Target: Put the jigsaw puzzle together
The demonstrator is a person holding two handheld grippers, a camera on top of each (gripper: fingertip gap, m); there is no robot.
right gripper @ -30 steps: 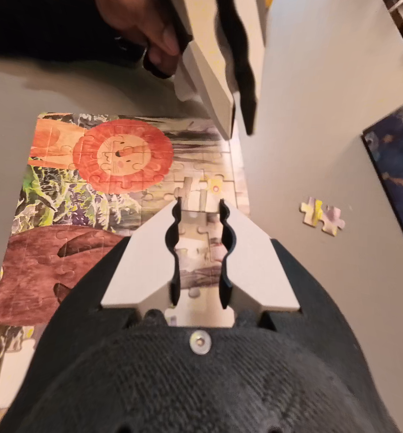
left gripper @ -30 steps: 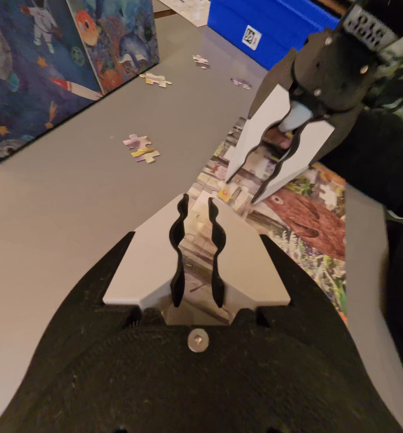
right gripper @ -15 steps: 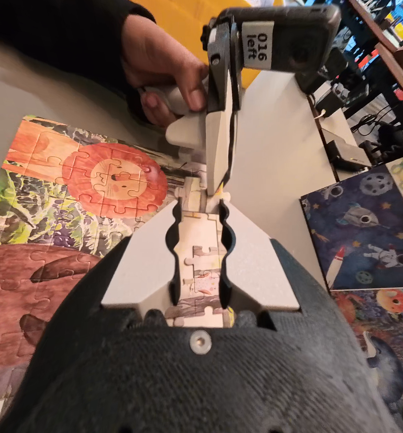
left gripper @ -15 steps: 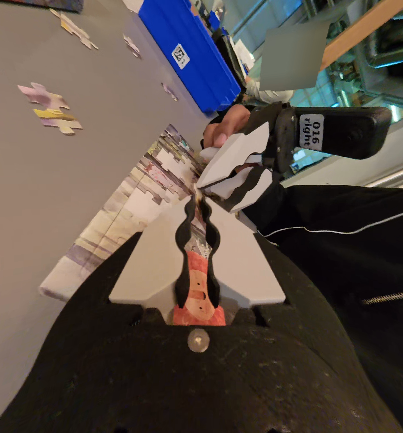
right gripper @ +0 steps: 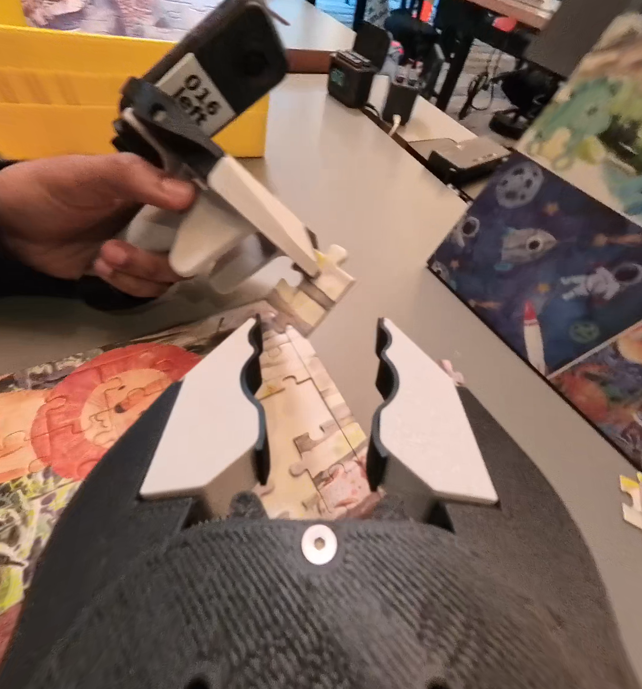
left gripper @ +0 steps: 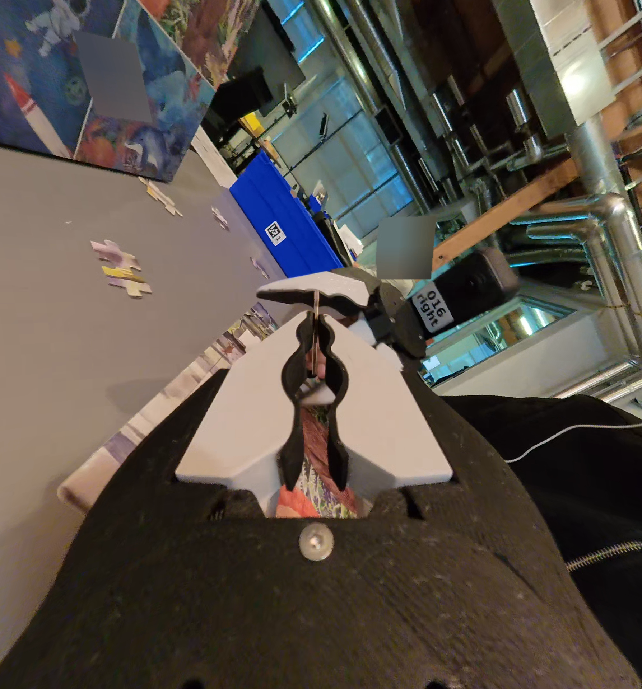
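Right wrist view first: your right gripper (right gripper: 317, 328) has its white fingers spread wide apart with nothing between them, hanging over the pale edge strip of the half-built cardboard jigsaw puzzle with the orange lion (right gripper: 99, 402) on the grey table (right gripper: 386, 223). Your left gripper (right gripper: 310, 266) is pinched tight on a small cluster of joined pale yellowish puzzle pieces (right gripper: 325, 287), holding it tilted and lifted just beyond the puzzle's far corner. In the left wrist view that cluster (left gripper: 315, 346) shows edge-on as a thin sliver squeezed between the black pads, with the right gripper right behind it. A loose purple-and-yellow pair of joined pieces (left gripper: 121, 269) sits well apart on the table, and the space-themed puzzle box (right gripper: 558, 261) stands off to the side.
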